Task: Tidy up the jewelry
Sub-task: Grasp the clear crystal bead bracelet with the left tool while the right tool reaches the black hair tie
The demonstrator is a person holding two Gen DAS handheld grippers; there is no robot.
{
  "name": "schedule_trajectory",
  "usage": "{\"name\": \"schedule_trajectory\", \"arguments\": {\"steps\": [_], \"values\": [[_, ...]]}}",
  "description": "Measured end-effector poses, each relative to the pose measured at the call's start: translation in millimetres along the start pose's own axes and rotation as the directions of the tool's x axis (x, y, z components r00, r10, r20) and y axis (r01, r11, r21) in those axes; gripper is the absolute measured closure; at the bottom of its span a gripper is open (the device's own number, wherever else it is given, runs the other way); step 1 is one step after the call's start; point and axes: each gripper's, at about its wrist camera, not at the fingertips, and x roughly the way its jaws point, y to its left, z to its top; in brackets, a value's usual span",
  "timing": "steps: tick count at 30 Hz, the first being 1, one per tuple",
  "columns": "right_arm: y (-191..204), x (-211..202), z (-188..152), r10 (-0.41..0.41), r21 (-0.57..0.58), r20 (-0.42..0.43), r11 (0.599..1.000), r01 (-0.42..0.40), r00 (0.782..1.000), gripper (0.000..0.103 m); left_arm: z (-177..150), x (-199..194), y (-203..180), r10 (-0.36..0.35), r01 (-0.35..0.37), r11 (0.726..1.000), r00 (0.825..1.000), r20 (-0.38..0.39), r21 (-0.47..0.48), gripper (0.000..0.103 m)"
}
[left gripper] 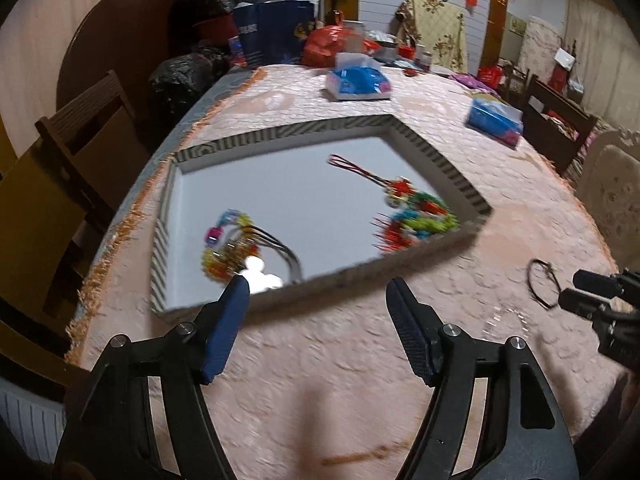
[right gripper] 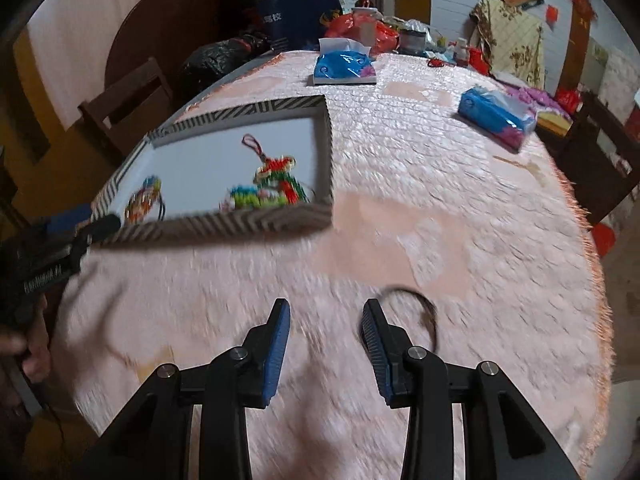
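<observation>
A shallow striped-rim box (left gripper: 436, 156) with a white floor lies on the pink tablecloth. In it are a colourful beaded piece with black cords (left gripper: 236, 248) at the near left and a red knot tassel charm with bright beads (left gripper: 416, 212) at the right. The box also shows in the right wrist view (right gripper: 328, 148). A black cord bracelet (left gripper: 540, 284) lies on the cloth, right of the box; in the right wrist view it (right gripper: 424, 312) lies just right of my right gripper (right gripper: 326, 314), which is open and empty. My left gripper (left gripper: 318, 286) is open and empty at the box's near edge.
Two blue tissue packs (left gripper: 360, 80) (left gripper: 496, 120) lie on the far side of the table. Bags, bottles and clutter stand at the far end. Dark wooden chairs (left gripper: 80, 152) stand at the left and right. The cloth's fringed edge (right gripper: 588, 264) runs along the right.
</observation>
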Motion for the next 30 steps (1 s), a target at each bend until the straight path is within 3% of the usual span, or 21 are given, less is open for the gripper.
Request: {"name": "schedule_trajectory", "arguments": {"steps": [5, 10, 14, 27, 29, 30], "values": [[-13, -18, -31, -0.039, 0.028, 0.03, 0.999, 0.038, 0.999, 0.067, -7, -4, -27, -0.027, 0.027, 0.999, 1.0, -0.013, 0.03, 0.032], [-35, -19, -52, -0.069, 0.169, 0.063, 0.984, 0.057, 0.996, 0.066, -11, -8, -45, -0.047, 0.048, 0.997, 0.999, -0.019, 0.055, 0.032], [-55, -11, -68, -0.024, 0.334, 0.032, 0.942, 0.012, 0.999, 0.066, -12, -8, -55, -0.057, 0.059, 0.996, 0.998, -0.025, 0.073, 0.032], [-47, 1, -73, -0.045, 0.321, -0.014, 0.946, 0.048, 0.999, 0.064, -39, 21, -73, -0.145, 0.156, 0.983, 0.983, -0.11, 0.1, 0.032], [-48, 4, -74, -0.04, 0.328, -0.025, 0.944, 0.046, 0.999, 0.064, -43, 24, -83, -0.179, 0.194, 0.973, 0.976, -0.127, 0.123, 0.032], [-49, 5, -75, -0.042, 0.331, -0.029, 0.942, 0.049, 0.999, 0.064, -44, 26, -88, -0.226, 0.244, 0.961, 0.964, -0.144, 0.128, 0.032]]}}
